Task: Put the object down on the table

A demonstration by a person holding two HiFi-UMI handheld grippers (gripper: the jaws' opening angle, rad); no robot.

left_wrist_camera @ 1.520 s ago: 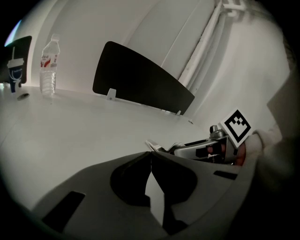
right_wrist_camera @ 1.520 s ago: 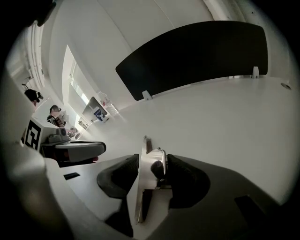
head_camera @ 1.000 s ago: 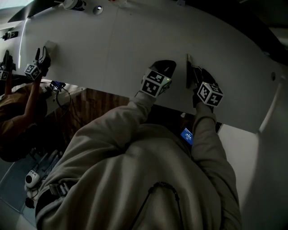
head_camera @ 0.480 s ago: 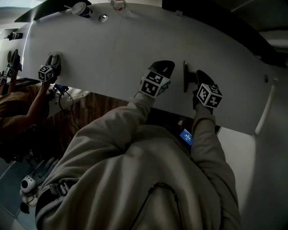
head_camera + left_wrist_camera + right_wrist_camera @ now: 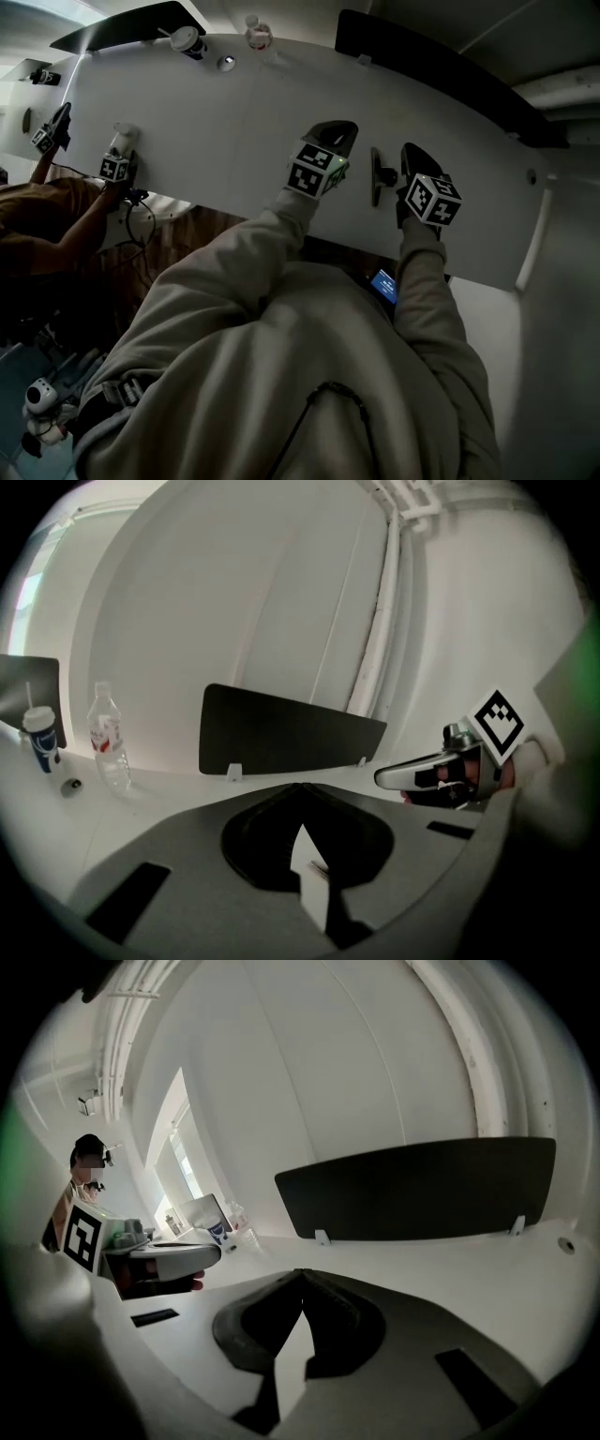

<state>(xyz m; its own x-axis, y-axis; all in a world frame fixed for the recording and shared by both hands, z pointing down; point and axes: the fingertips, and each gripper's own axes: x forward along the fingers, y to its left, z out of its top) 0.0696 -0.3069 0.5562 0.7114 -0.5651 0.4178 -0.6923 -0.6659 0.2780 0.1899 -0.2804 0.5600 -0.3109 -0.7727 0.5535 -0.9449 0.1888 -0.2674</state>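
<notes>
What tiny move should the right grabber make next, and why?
Probably draw the right gripper back a little, away from the dark object. Its jaws are closing shut with nothing between them. The object already stands on the white table just beside the gripper, so the put-down looks finished.

Person wearing a pale grey hooded top (image 5: 281, 375)
Long sleeves (image 5: 427, 291) are covering both arms, a dark drawstring (image 5: 342, 386) is trailing below the hood, and the dark left gripper (image 5: 336, 131) and right gripper (image 5: 411, 152) are carrying black-and-white marker cubes (image 5: 314, 173).
</notes>
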